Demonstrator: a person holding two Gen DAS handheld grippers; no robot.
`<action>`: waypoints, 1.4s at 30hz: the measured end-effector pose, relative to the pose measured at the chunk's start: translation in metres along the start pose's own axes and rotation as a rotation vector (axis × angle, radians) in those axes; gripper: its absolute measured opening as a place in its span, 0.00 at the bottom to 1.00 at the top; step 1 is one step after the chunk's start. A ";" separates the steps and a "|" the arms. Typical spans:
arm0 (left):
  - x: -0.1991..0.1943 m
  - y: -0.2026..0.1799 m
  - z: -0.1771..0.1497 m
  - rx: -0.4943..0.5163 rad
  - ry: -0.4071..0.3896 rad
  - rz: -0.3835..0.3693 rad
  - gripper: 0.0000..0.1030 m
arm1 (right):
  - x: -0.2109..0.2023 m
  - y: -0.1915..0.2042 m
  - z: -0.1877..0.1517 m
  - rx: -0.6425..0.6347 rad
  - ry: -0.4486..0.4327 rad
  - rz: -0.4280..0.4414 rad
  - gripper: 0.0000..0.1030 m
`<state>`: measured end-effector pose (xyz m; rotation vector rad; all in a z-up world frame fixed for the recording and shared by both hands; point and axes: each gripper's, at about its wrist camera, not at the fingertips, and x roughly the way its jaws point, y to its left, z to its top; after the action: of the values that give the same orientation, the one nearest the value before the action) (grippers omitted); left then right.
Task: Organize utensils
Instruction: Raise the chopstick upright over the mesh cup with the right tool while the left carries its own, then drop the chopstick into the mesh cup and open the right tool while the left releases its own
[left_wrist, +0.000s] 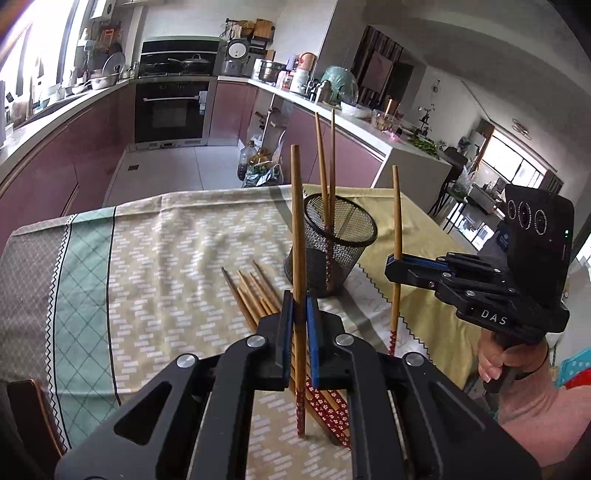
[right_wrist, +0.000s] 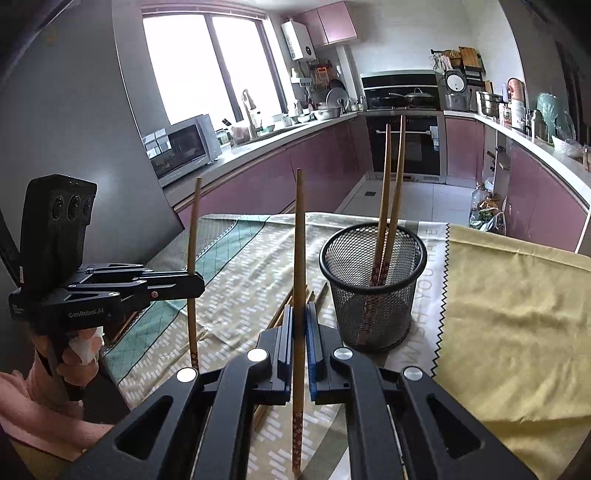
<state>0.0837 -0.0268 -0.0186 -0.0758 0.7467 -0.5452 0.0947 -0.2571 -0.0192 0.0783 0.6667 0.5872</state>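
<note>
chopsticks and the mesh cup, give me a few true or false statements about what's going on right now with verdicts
1. The left gripper is shut on one chopstick. True.
2. The right gripper is open with nothing in it. False: its jaws are closed on a chopstick held upright.
3. The mesh cup is empty. False: two chopsticks already stand in it.
4. More chopsticks lie loose on the tablecloth beside the cup. True.
5. The cup lies tipped on its side. False: it stands upright on the cloth.
</note>
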 end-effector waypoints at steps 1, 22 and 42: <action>-0.004 -0.001 0.003 0.005 -0.012 -0.004 0.07 | -0.003 -0.001 0.002 0.000 -0.011 -0.002 0.06; -0.023 -0.036 0.100 0.037 -0.211 -0.073 0.07 | -0.046 -0.015 0.078 -0.061 -0.223 -0.048 0.06; 0.052 -0.059 0.114 0.106 -0.105 0.023 0.07 | -0.004 -0.045 0.085 -0.031 -0.136 -0.107 0.06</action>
<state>0.1643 -0.1176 0.0484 0.0023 0.6144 -0.5535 0.1652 -0.2870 0.0396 0.0527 0.5258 0.4845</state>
